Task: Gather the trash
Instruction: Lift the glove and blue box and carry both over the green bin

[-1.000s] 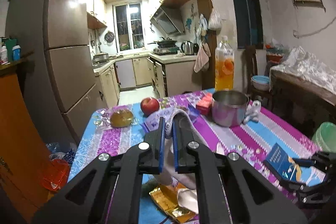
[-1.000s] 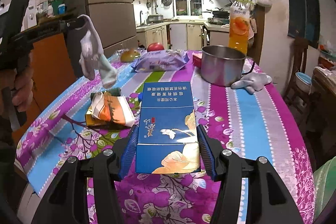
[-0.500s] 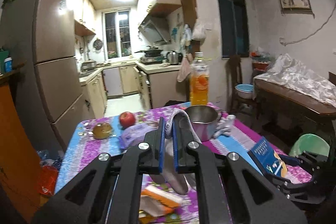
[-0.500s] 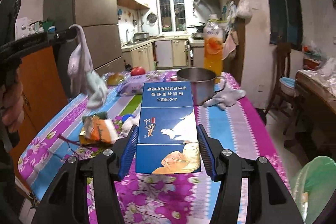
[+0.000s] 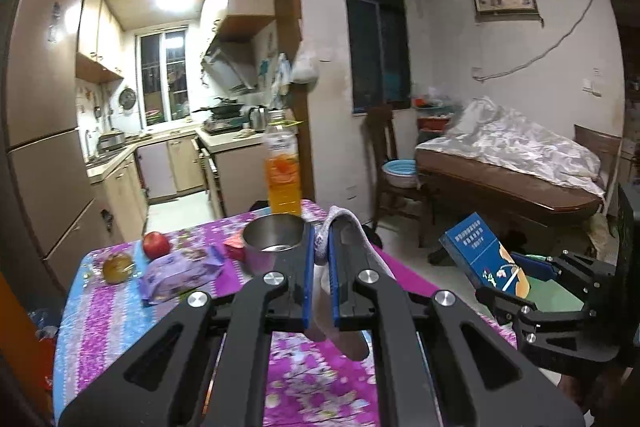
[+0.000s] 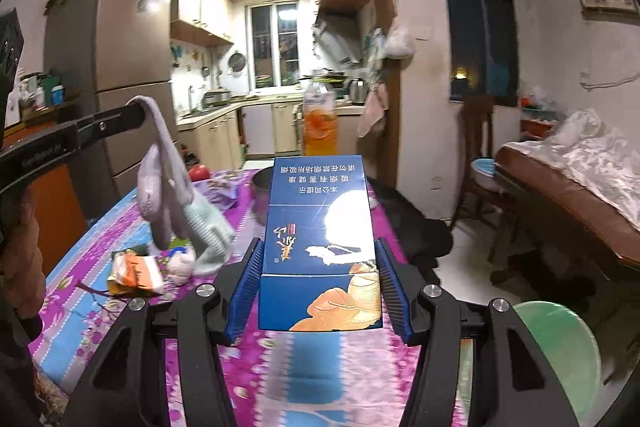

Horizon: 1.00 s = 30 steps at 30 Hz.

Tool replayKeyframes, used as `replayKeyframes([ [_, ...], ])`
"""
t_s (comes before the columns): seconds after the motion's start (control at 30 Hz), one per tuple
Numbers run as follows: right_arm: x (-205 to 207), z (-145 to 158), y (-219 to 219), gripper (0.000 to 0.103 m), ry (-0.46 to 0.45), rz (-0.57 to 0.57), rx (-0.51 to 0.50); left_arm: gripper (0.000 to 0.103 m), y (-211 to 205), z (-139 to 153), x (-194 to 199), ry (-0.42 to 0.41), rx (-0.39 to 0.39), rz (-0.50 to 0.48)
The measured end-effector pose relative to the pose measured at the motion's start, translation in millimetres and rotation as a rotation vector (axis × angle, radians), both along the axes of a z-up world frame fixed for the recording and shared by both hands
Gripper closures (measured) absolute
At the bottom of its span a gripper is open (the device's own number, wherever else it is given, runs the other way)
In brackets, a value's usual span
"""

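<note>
**Both grippers loaded above the table**

While the left gripper (image 5: 319, 269) is pinched tight on a pale glove (image 6: 172, 195), the cloth loops over the fingertips and hangs limp below them, clear of the tabletop; the right gripper (image 6: 319, 287) clamps a blue carton (image 6: 320, 243) between its blue pads (image 6: 246, 291), the box lying lengthwise along the fingers (white printed characters at its far end, an orange picture at the near end). Both loads are held in the air over the table (image 6: 100, 239), which wears a purple and blue flowered cloth; under the glove lies a crumpled orange wrapper (image 6: 134, 273) with a small white wad (image 6: 180, 265) beside it. Farther back stand a steel pot (image 5: 274, 239) and a bottle of orange drink (image 5: 283, 175) just behind it; left of the pot are a purple packet (image 5: 180, 273), a red apple (image 5: 156, 244) and a brownish fruit (image 5: 117, 265). A green bin (image 6: 556, 351) sits low at the right.
</note>
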State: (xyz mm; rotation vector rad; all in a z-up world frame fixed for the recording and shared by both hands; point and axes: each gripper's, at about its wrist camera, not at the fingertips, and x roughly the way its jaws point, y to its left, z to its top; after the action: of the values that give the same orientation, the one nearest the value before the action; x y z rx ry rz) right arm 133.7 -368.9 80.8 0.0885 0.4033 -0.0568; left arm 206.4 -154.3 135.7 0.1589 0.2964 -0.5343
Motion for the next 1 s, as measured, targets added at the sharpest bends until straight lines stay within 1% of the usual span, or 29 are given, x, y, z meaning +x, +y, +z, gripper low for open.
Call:
replayKeyframes([
  [0.17, -22.5, 5.6, -39.0, 0.047, -0.003, -0.073, 0.002, 0.098, -35.0, 0.0, -10.6, 0.001, 0.008, -0.052],
  [0.47, -63.7, 6.4, -96.2, 0.047, 0.002, -0.179, 0.003, 0.098, -87.2, -4.7, -24.8, 0.010, 0.015, -0.131],
  [0.8, -102.4, 7.5, -145.5, 0.047, -0.007, -0.262, 0.011, 0.098, -140.4, -21.4, -41.2, 0.043, 0.018, -0.198],
  [1.0, -118.3, 5.5, -169.3, 0.047, -0.009, -0.309, 0.025, 0.098, -167.6, -31.6, -49.8, 0.069, 0.013, -0.210],
])
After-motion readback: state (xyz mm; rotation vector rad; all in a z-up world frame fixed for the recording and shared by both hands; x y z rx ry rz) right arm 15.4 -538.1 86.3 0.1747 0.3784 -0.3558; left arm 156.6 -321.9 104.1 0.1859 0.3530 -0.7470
